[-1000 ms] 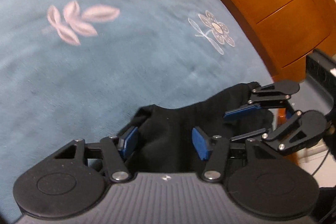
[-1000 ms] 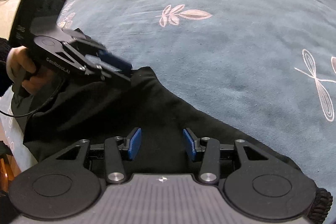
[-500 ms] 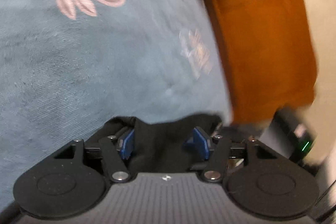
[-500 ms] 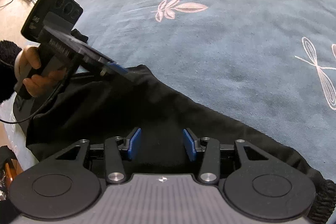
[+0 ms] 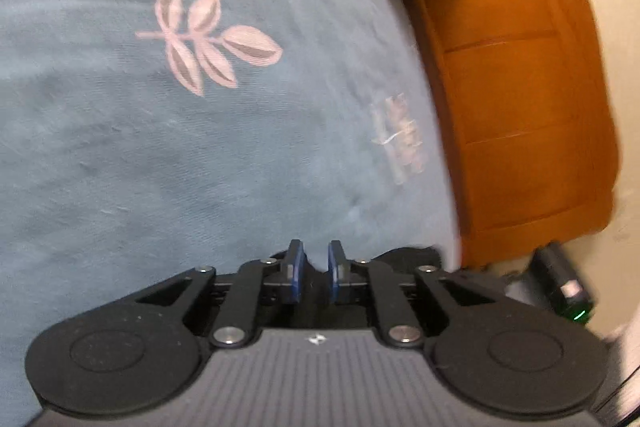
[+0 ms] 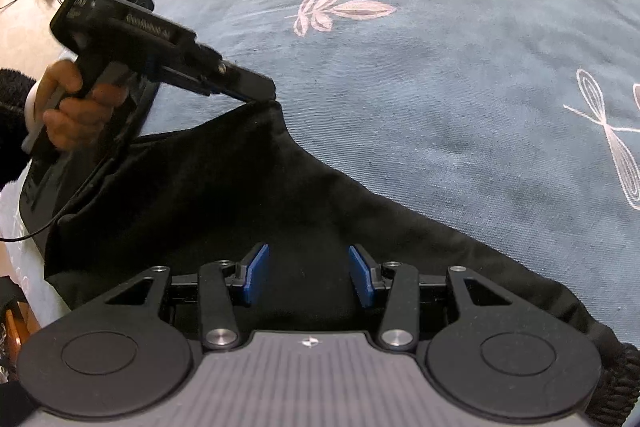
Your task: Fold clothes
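Left wrist view: left gripper [image 5: 314,269] narrowed to a slim gap, jaws having just been closing from a wide stance a second ago. Black garment [image 5: 408,257] now reduced to a dark sliver right of the fingers, at the near edge of the blue bedspread [image 5: 160,167]; whether any cloth sits between the pads cannot be told here. Wooden bed frame [image 5: 520,107] smeared by blur.

Right wrist view: left gripper [image 6: 256,89] pinched onto the garment's peaked corner [image 6: 264,111], lifting it off the bedspread [image 6: 440,87] — likely the start of a fold. Hand [image 6: 68,107] clasping the handle. Right gripper [image 6: 308,275] unmoved, half open above the cloth, gripping nothing. Garment [image 6: 248,195] spread across the near part of the bedspread, its lower part hidden behind the gripper body.
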The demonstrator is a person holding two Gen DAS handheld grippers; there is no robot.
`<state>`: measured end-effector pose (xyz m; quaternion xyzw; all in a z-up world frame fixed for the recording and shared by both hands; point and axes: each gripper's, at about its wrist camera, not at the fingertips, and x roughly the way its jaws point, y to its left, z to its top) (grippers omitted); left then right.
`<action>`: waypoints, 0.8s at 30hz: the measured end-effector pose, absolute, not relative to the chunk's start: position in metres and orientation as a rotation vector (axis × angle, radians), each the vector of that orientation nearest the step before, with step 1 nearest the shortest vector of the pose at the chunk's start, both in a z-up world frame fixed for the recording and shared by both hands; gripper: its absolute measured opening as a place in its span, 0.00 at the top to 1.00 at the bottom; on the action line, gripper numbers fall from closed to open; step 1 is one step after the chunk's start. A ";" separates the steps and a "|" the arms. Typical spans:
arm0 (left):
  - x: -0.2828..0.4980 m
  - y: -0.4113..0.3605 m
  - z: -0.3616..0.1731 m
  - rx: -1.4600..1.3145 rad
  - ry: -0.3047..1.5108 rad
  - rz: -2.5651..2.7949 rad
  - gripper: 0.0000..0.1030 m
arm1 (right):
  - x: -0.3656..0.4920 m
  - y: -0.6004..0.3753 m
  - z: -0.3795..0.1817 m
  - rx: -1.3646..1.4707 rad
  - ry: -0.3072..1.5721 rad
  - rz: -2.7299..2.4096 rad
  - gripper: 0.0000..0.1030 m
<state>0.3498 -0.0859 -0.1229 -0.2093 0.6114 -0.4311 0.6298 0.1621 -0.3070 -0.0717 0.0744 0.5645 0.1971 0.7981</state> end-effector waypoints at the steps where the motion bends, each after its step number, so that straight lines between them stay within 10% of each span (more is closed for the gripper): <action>1: 0.348 -0.084 -0.121 -0.436 1.407 -0.987 0.81 | 0.161 -0.307 -0.071 0.155 1.211 0.423 0.51; 12: 0.300 -0.055 -0.099 -0.041 1.397 -0.943 0.63 | 0.157 -0.309 -0.067 0.148 1.206 0.425 0.48; 24: 0.299 -0.030 -0.109 0.003 1.455 -0.949 0.68 | 0.158 -0.301 -0.066 0.124 1.218 0.440 0.47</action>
